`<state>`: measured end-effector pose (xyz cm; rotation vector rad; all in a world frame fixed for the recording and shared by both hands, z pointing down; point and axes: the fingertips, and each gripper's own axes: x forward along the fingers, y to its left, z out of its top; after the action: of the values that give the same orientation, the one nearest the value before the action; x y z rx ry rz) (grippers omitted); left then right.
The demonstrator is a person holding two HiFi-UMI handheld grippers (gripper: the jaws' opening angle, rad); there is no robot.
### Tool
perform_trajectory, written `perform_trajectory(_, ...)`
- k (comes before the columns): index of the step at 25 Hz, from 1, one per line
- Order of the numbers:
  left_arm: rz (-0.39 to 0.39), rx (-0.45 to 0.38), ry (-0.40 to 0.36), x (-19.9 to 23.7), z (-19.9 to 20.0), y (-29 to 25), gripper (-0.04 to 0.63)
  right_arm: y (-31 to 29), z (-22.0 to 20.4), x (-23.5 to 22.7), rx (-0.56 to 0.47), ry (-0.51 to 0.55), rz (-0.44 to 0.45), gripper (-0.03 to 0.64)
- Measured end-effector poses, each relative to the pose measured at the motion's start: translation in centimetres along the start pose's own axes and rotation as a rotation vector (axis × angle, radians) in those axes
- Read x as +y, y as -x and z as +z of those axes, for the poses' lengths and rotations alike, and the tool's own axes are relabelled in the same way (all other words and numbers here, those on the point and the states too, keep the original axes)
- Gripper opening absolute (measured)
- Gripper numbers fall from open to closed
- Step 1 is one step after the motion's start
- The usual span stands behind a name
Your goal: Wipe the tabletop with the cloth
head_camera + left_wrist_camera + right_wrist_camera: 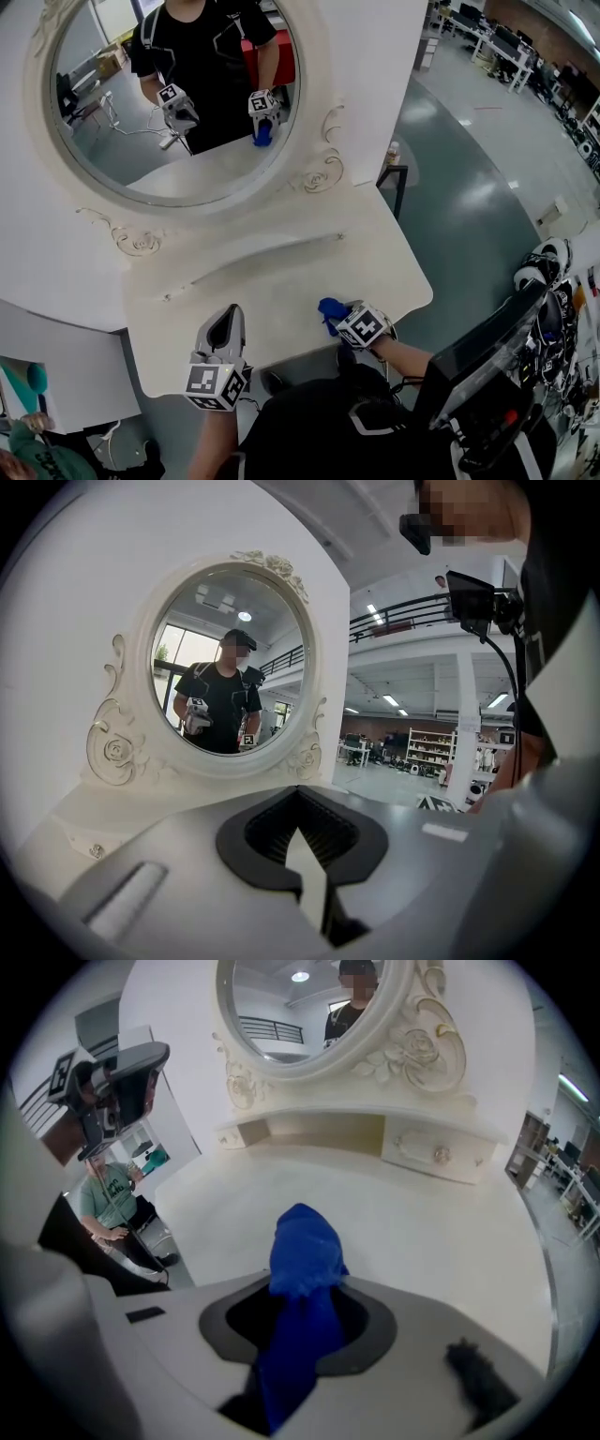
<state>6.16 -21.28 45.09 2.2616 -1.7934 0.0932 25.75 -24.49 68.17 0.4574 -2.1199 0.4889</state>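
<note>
Right hand-held gripper [302, 1290] is clamping the cloth [302, 1241], left hand-held gripper [298, 797] closed empty; we're probably just starting wiping, pressing onto the worktop [422, 1232] next.

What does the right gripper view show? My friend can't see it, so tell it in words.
The right hand-held gripper grips a bunched blue cloth over a white tabletop. Behind it stands a mirror in a carved white frame, with a small drawer below it.
</note>
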Motion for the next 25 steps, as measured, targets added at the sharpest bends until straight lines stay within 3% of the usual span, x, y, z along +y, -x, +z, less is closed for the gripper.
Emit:
perform_trajectory(6,0.037,0.017,0.006,0.0,-0.6,0.2,0.008,-0.8,7.1,-8.7,-0.136,-0.059,-0.151,0.107)
perform_trajectory(12,0.066,0.044,0.008,-0.2,-1.4,0.5,0.008,-3.6,9.9,-14.1,-0.112,-0.077,-0.202,0.107)
perform_trajectory(17,0.066,0.047,0.008,0.0,-1.3,0.4,0.008,-3.5,9.4,-14.0,-0.128,-0.105,-0.192,0.108)
perform_trajectory(25,0.004,0.036,-0.011,-0.8,-0.6,-0.8,0.008,-0.7,3.2,-9.7,-0.098,-0.097,-0.143,0.107)
